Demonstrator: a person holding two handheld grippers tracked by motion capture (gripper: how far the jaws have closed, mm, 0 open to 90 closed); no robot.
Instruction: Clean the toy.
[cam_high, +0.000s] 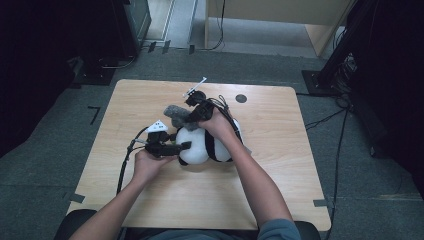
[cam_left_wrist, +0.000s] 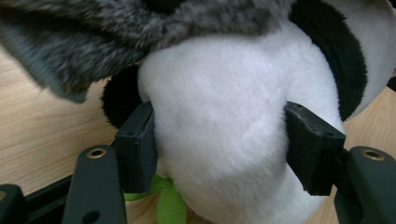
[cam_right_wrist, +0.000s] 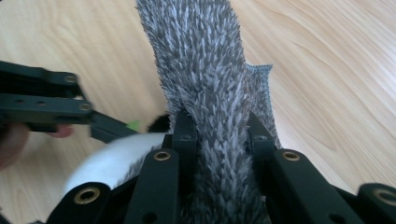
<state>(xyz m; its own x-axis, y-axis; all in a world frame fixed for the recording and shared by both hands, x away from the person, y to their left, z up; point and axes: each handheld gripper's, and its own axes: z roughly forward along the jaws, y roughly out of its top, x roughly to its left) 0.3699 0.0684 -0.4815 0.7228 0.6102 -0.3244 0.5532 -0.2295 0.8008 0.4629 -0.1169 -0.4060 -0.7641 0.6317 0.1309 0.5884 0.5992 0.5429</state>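
A black-and-white panda plush (cam_high: 212, 145) lies in the middle of the wooden table (cam_high: 280, 150). My left gripper (cam_high: 186, 146) comes at it from the left, and its pads (cam_left_wrist: 135, 144) press into both sides of the white head (cam_left_wrist: 219, 107). A green scrap (cam_left_wrist: 169, 205) shows under the head. My right gripper (cam_high: 190, 116) is just behind the plush, shut on a grey furry cloth (cam_high: 175, 114). In the right gripper view the cloth (cam_right_wrist: 201, 56) runs up between the closed jaws (cam_right_wrist: 219, 133) and hangs over the panda's head, with the left gripper (cam_right_wrist: 46, 102) at the left.
A round black mark (cam_high: 241, 98) sits near the table's far edge. Cables (cam_high: 325, 120) trail on the grey floor to the right, beside a black stand (cam_high: 340, 55). A wooden unit (cam_high: 280, 15) stands behind the table.
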